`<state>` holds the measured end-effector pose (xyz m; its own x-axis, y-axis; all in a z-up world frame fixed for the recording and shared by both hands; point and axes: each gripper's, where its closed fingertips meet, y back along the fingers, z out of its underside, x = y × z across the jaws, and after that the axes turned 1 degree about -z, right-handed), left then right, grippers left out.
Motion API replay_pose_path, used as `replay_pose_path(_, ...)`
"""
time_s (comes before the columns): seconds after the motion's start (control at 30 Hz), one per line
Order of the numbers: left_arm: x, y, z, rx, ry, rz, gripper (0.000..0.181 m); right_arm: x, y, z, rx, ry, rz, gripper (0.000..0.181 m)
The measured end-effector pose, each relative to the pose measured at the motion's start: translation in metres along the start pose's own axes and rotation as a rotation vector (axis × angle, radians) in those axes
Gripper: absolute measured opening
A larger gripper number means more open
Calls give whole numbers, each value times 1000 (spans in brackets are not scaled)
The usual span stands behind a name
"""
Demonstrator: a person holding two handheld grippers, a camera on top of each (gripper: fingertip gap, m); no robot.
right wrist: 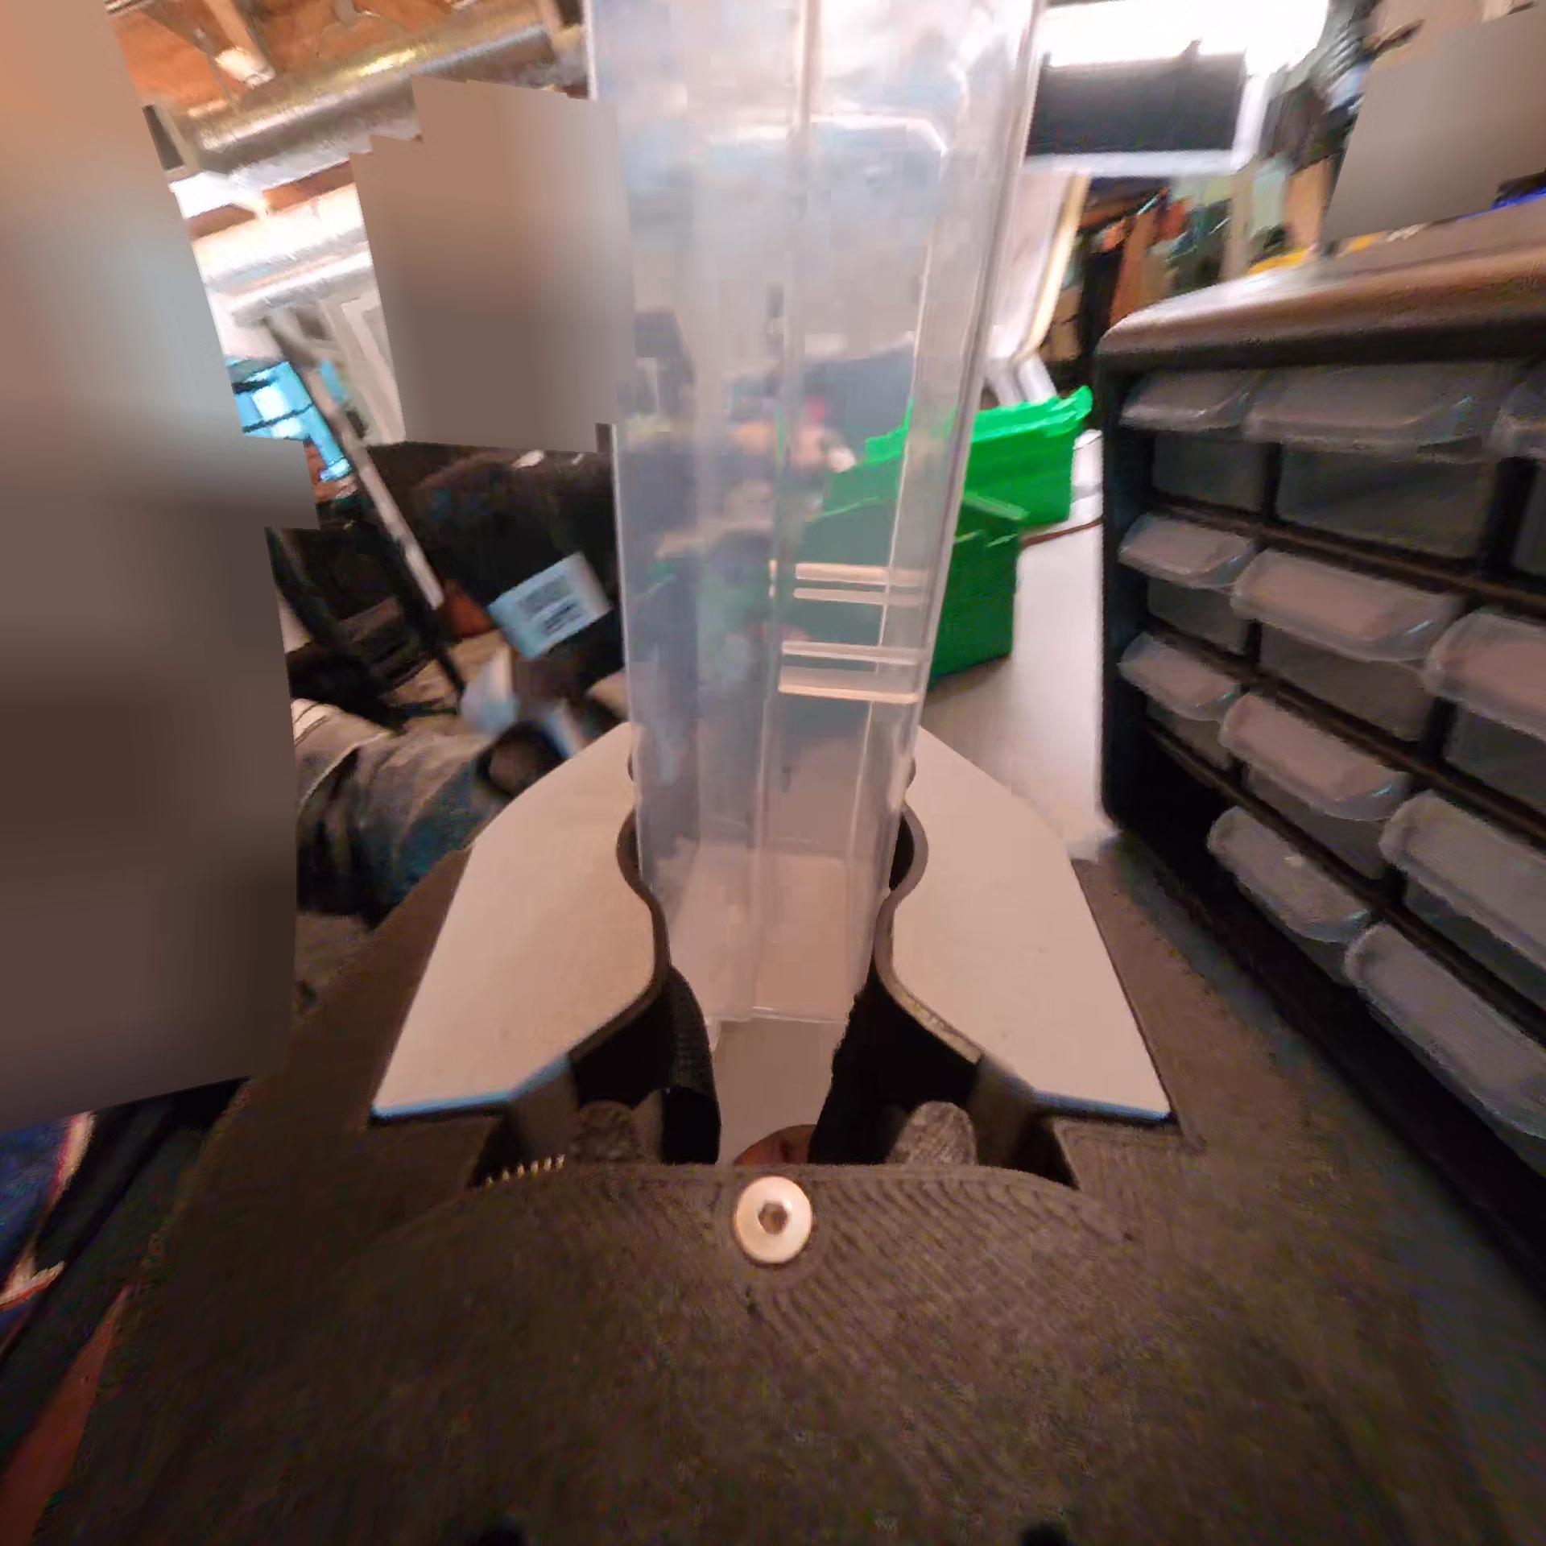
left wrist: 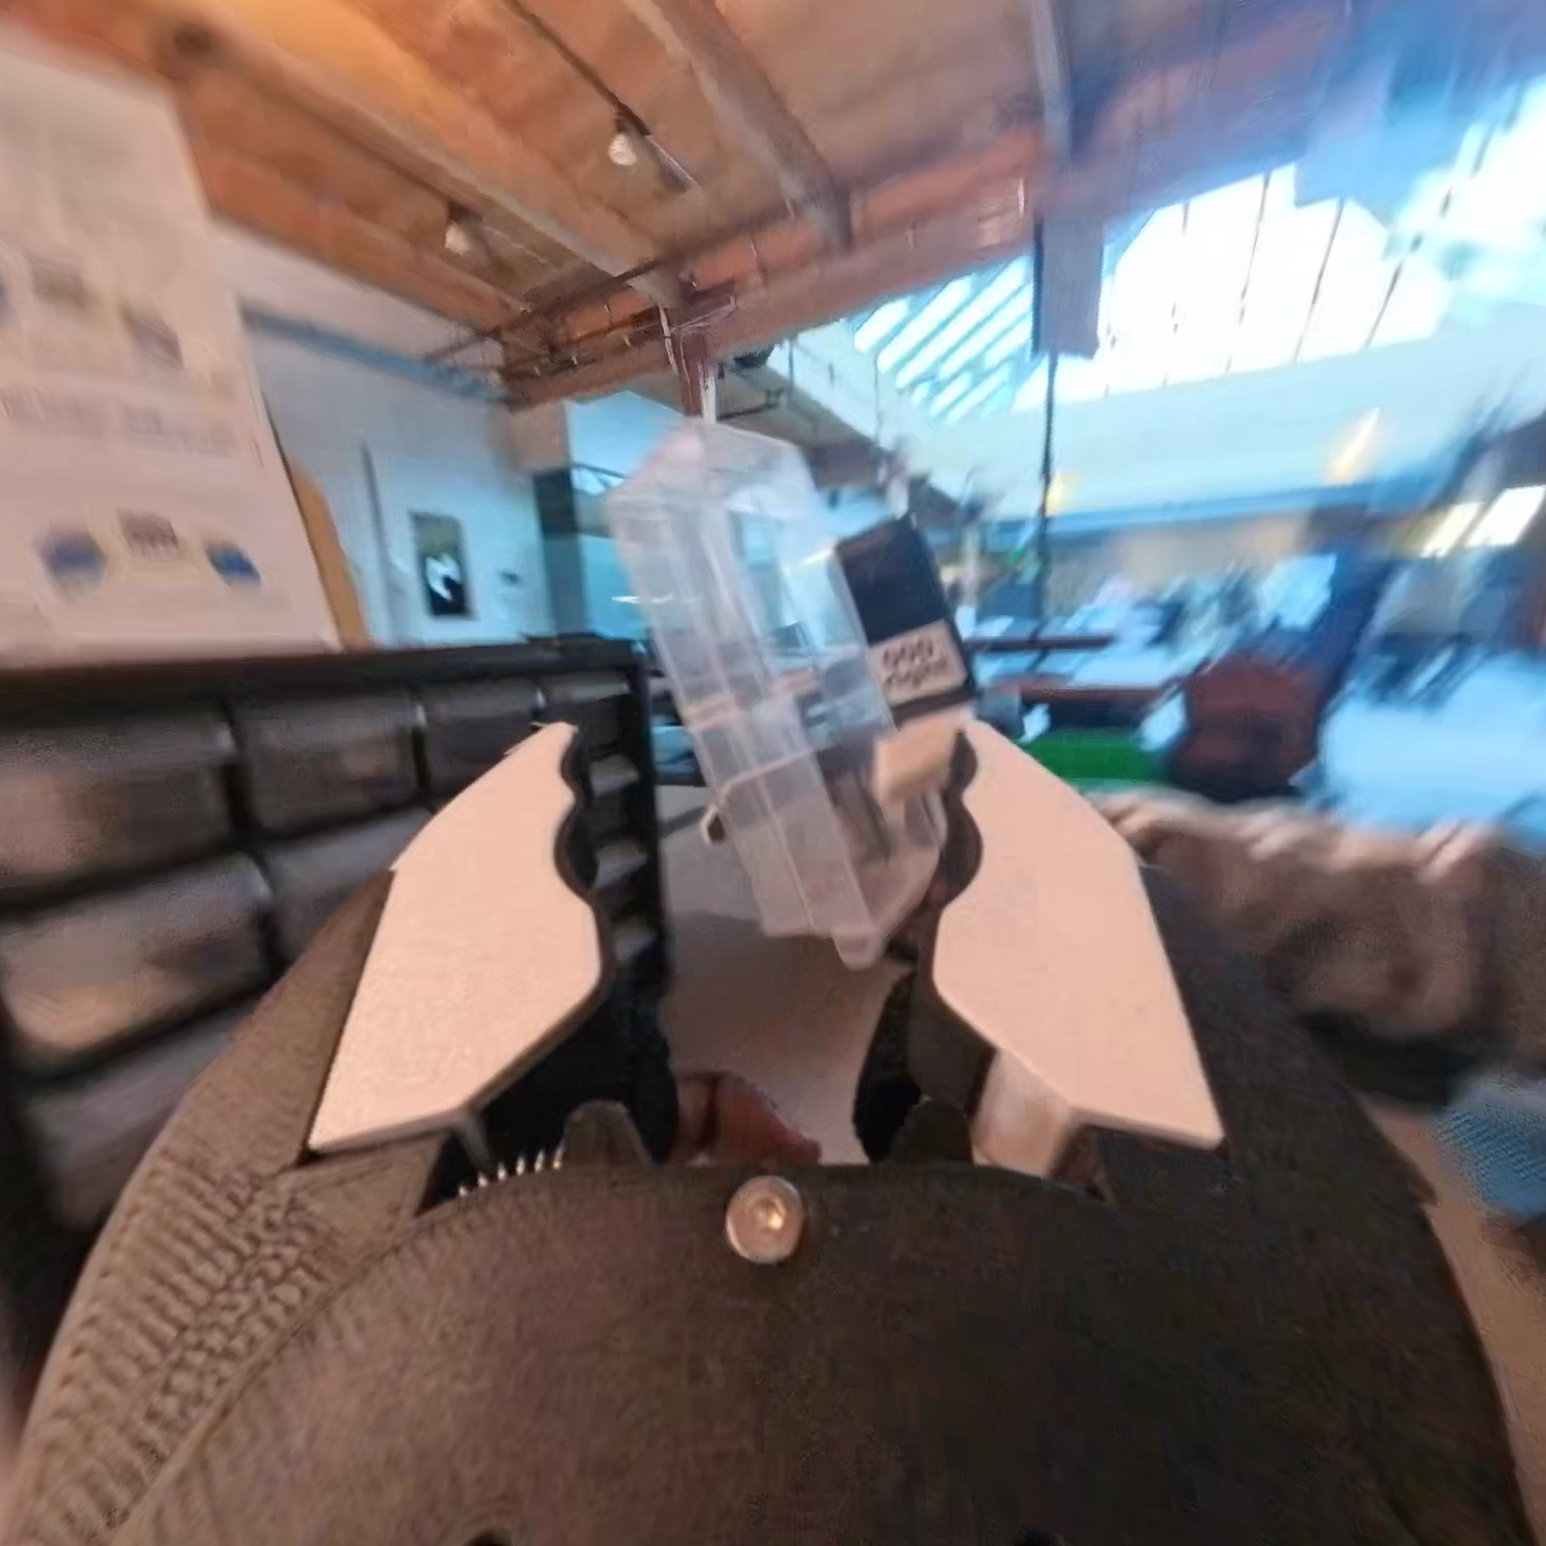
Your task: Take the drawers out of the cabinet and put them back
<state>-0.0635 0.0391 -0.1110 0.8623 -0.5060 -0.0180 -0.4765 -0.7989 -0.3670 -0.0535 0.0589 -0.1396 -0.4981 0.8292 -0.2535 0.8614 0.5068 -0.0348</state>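
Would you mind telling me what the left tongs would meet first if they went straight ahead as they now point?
Probably the clear plastic drawer hanging just ahead of the open left tongs; the blur leaves depth uncertain.

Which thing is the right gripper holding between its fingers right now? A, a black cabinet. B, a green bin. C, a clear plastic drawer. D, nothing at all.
C: in the right wrist view the right gripper has its fingers closed on the sides of the clear plastic drawer, with the black cabinet standing apart to the right.
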Motion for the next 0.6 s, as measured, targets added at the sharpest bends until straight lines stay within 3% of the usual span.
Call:
replay_pose_path(0.07, -7, 0, 5, -3, 307, 75, 92, -16, -6, 17, -95, -31, -117, 54)
replay_pose_path(0.13, 1, -2, 14, -35, 463, 168, 92, -27, -15, 36, -185, -67, -194, 54)
replay_pose_path(0.2, 13, -4, 21, -70, 487, 226, 89, -33, -22, 56, -290, -85, -220, 54)
replay_pose_path(0.3, 15, -7, 29, -118, 471, 195, 51, -37, -28, 73, -376, -91, -235, 52)
replay_pose_path(0.37, 8, -6, 25, -79, 516, 165, 51, -33, -31, 69, -350, -102, -211, 53)
replay_pose_path(0.43, -13, -2, 15, 13, 569, 70, 51, -17, -35, 64, -317, -51, -95, 55)
replay_pose_path(0.5, -40, 8, 4, 125, 646, -42, 51, 6, -33, 56, -268, 119, 96, 80)
replay_pose_path(0.6, -77, 28, 0, 243, 692, -246, 51, 25, -31, 27, -131, 400, 364, 98)
